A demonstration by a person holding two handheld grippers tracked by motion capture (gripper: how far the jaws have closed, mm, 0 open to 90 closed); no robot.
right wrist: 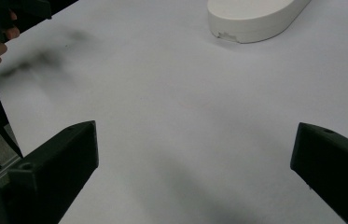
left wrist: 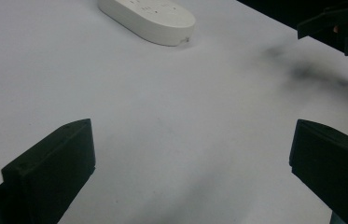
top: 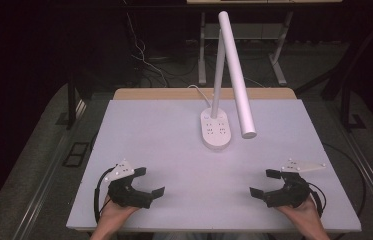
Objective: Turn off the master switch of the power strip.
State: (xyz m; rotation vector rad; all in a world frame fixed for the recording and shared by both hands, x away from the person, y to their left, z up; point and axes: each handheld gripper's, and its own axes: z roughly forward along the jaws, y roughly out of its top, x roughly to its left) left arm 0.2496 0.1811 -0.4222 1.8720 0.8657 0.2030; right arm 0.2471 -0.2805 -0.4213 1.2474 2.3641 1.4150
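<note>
A white desk lamp [top: 234, 70] stands at the middle back of the white table [top: 164, 130]; its oval base [top: 217, 130] carries socket holes, and its long tube head slants down to the right. The base also appears at the top of the left gripper view [left wrist: 148, 16] and of the right gripper view [right wrist: 255, 16]. My left gripper [top: 149, 181] rests open near the front left edge, nothing between its jaws. My right gripper [top: 265, 182] rests open near the front right edge, also empty. Both point inward toward the table's middle.
A white cord [top: 196, 89] runs from the lamp base to the table's back edge. Behind the table are metal desk legs [top: 279, 62] and cables [top: 144, 60] on the floor. A floor track [top: 44, 185] runs along the left.
</note>
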